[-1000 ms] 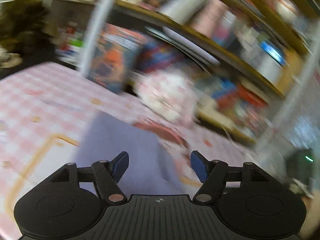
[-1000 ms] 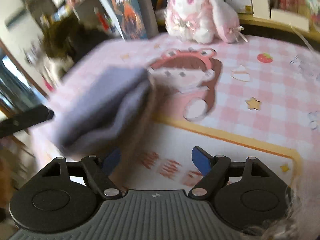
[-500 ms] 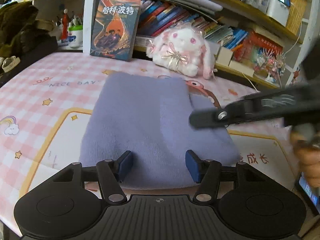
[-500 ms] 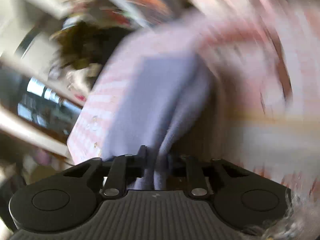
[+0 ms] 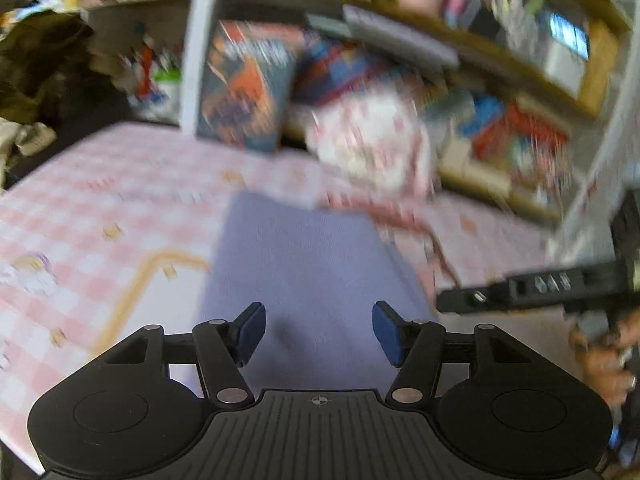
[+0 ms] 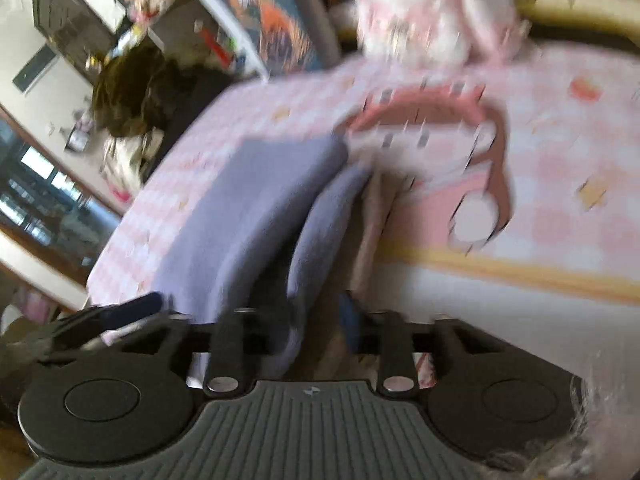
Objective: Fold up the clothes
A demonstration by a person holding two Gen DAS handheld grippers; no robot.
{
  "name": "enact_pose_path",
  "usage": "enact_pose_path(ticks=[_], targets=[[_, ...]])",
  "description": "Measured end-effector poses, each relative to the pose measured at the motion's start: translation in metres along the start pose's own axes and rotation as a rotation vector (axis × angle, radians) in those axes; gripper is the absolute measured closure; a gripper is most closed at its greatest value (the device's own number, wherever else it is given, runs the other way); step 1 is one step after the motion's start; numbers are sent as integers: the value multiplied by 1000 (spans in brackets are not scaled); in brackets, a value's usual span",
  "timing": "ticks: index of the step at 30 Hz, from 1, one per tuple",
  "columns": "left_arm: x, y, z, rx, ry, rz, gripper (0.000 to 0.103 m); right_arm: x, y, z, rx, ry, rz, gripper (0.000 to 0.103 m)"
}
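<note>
A folded lavender garment [image 5: 304,272] lies on the pink checked tablecloth [image 5: 100,216]. My left gripper [image 5: 318,334] is open just above its near edge, holding nothing. In the right wrist view the garment [image 6: 248,208] shows stacked layers, and a fold hangs down between the fingers of my right gripper [image 6: 308,328]. The jaws stand partly apart around that fold; blur hides whether they pinch it. The right gripper also shows in the left wrist view [image 5: 532,292] at the garment's right side.
A white and pink plush rabbit [image 5: 372,148] and an upright book [image 5: 244,88] stand at the back of the table, with crowded shelves [image 5: 440,48] behind. The table's left edge [image 6: 120,240] drops off toward the room.
Both views are blurred by motion. My left gripper has lifted and tilted since half a second ago. My right gripper's jaws, shut on the garment's edge then, now stand wider.
</note>
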State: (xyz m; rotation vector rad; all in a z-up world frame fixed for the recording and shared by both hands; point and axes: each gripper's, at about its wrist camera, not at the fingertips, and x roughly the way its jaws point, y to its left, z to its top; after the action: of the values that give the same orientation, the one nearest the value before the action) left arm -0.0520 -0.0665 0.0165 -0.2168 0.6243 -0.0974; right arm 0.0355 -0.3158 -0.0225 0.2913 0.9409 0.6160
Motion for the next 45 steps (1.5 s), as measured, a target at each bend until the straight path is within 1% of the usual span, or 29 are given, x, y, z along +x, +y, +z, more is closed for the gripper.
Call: enact_pose_path(ticks=[1,3,4,5,6,9,10,11,12,13,14,15,16,17,18,19,20,22,24,25,30,32,34,37,38,40,41,42,45], targets=[[-3,4,5,-14,-22,7,44,-5,1,4,-8,-33,-6,58],[-4,10,12,-22,-44,25,44,-11,6,10,-23,-69,23,56],[-3,10,14,-19,-45,30,44,-13,9,13,-30,-86,39,54],[-1,11,15,-16,-44,35,44,-13,12,14,-34,-80,72,49],[1,11,15,-12,-38,37,44,-7,15,14,-32,-56,113,48],[12,7,8,5,7,23,44,13,19,10,9,40,150,49],[16,5,5,15,28,21,45,21,21,8,22,65,145,49],[21,4,1,27,53,21,45,30,22,5,40,89,129,53],[26,3,-4,43,78,26,45,38,21,4,69,115,111,58],[27,0,-7,69,78,35,46,44,20,4,100,121,102,61],[28,-2,-10,95,78,44,46,48,19,4,128,126,96,76],[28,-4,-12,114,79,50,46,46,20,4,128,119,111,91],[27,-2,-12,107,80,44,44,44,21,3,123,109,125,91],[25,1,-12,83,79,25,42,33,27,3,67,67,136,91],[25,5,-11,56,84,4,41,19,39,1,-24,8,173,92],[25,7,-11,40,89,-9,43,8,46,-2,-80,-19,198,92],[27,6,-12,52,92,-5,43,5,48,-5,-103,-23,187,92],[29,1,-15,80,95,-7,42,22,33,-12,-40,37,95,92],[30,-3,-16,95,97,11,42,46,9,-19,76,109,80,92],[30,-4,-16,99,98,14,42,46,5,-19,96,101,99,92],[30,-4,-16,98,96,23,42,44,13,-17,27,110,76,90],[30,-6,-15,95,95,38,42,40,17,-16,0,102,66,89],[29,-9,-13,90,90,53,42,34,22,-14,-35,90,52,82],[20,-12,-9,65,60,82,39,19,27,-13,-86,59,34,68],[15,-14,-8,60,42,89,37,13,28,-13,-96,49,32,61],[9,-16,-7,50,21,94,36,1,28,-14,-112,29,27,53],[5,-18,-7,45,13,97,36,-3,27,-15,-116,23,14,45],[2,-19,-7,42,6,100,36,-8,27,-15,-120,17,2,40],[-8,-25,-8,33,-7,108,32,-17,21,-21,-115,27,-33,35]])
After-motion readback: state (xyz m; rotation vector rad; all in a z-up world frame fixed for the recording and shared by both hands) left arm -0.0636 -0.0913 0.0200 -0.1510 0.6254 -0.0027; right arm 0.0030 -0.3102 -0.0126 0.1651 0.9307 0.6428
